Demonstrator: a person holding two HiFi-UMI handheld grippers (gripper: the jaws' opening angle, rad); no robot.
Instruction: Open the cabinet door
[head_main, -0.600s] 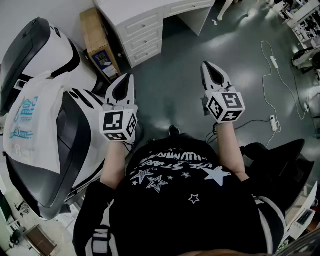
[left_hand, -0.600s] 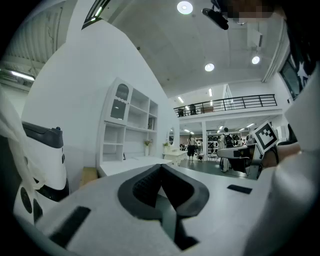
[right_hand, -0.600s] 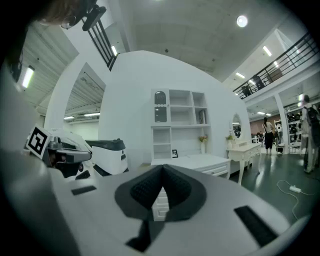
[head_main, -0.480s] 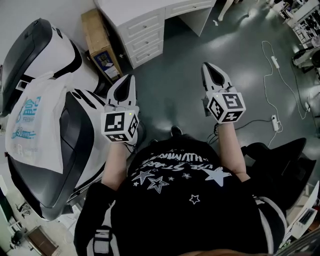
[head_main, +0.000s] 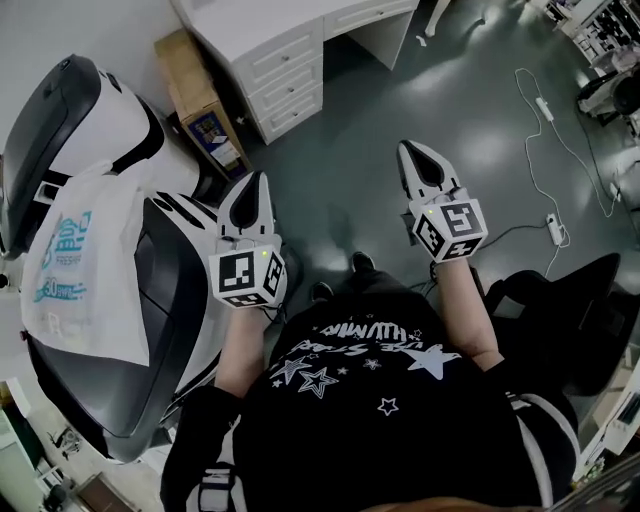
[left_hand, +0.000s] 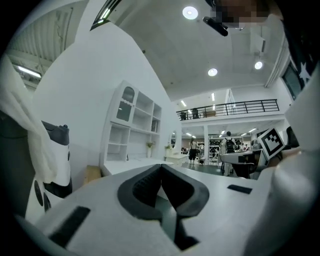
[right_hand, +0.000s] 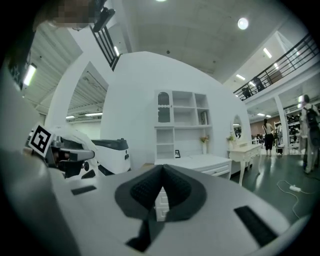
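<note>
Cabinet (right_hand: 182, 131): white, shelves over drawers, ahead across floor, well apart from both grippers; door untouched.

Left gripper (left_hand: 161, 172) & right gripper (right_hand: 163, 171): jaws closed tip to tip, nothing between, held level.

Procedure (est.): approach; open jaws before reaching handle; grip square; pull along hinge arc.

Text: bag (head_main: 90, 260) has blue print, approx. "30"; shirt (head_main: 370, 360) lettering unreadable.

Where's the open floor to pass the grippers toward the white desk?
Free: the grey floor between the left gripper and right gripper, running up to the desk, and rightward as far as the cable. Crowded: left, where the machine, its bag and the box press close; right rear, the chair.
</note>
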